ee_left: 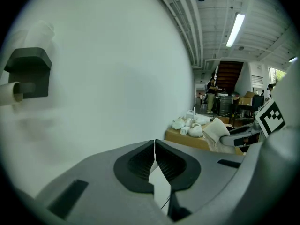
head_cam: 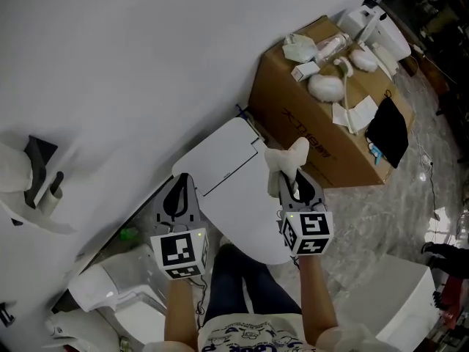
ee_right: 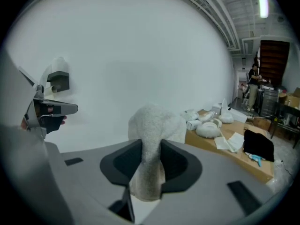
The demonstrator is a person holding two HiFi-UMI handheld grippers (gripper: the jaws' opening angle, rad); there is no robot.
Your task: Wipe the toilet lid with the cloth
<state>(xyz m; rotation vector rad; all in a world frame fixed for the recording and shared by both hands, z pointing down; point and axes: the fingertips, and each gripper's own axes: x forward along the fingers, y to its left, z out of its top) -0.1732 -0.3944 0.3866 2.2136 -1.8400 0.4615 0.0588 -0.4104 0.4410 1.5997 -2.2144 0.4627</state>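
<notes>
Pinching the white cloth [ee_right: 152, 125] in the right gripper [ee_right: 151, 150], tuft poking past the tips, with the left gripper [ee_left: 154, 146] pressed together on nothing alongside, white toilet lid [head_cam: 223, 163] below and between both.

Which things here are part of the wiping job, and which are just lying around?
Job: cloth, clamped in the right hand-held gripper; toilet lid; left hand-held gripper, shut and empty.
Lying about: cardboard box; white bundles on it; paper-roll holder on the wall.
</notes>
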